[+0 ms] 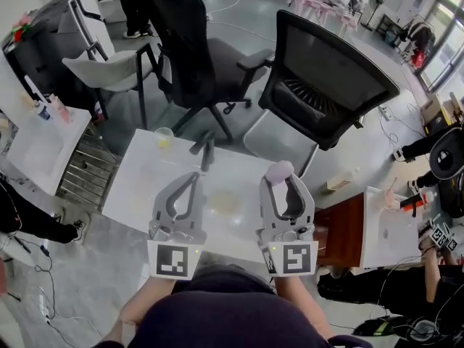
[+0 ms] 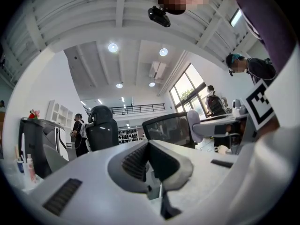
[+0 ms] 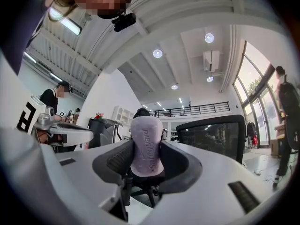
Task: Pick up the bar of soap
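Observation:
The bar of soap (image 3: 146, 146) is pale lilac with stamped lettering. It stands upright between the dark ribbed pads of my right gripper (image 3: 147, 159), which is shut on it. In the head view the soap (image 1: 279, 171) sticks out past the tips of the right gripper (image 1: 282, 180), held above the white table (image 1: 138, 183). My left gripper (image 1: 206, 153) is level with it to the left. Its pads meet with nothing between them, as the left gripper view shows (image 2: 149, 150). Both grippers point up and out into the room.
A small cup with yellow contents (image 1: 164, 137) stands at the table's far edge, and a pale dish-like thing (image 1: 223, 203) lies between the grippers. A black mesh office chair (image 1: 330, 85) and a second black chair (image 1: 192, 42) stand beyond the table. Smaller white tables flank it (image 1: 388, 230).

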Tool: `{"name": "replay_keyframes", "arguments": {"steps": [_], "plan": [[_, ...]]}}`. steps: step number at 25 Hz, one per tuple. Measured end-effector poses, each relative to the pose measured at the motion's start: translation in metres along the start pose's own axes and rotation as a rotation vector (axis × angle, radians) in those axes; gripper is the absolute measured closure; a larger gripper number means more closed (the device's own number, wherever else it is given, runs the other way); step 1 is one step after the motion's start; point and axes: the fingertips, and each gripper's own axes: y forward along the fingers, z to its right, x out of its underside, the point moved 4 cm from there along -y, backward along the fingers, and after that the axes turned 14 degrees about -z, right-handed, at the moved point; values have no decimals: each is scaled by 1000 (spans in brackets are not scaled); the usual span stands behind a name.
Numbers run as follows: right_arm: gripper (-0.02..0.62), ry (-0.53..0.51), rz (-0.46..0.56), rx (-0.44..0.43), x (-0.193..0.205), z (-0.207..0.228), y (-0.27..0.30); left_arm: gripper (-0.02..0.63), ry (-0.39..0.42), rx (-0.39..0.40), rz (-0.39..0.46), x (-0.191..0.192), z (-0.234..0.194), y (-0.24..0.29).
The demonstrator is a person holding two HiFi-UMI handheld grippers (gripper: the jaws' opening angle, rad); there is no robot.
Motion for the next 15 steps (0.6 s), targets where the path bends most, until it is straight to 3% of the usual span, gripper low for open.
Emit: {"name": "replay_keyframes", "arguments": {"steps": [15], "plan": [[407,-27,-25,-68,12,2,11,609,-10,-25,-32,6,9,1]]}}
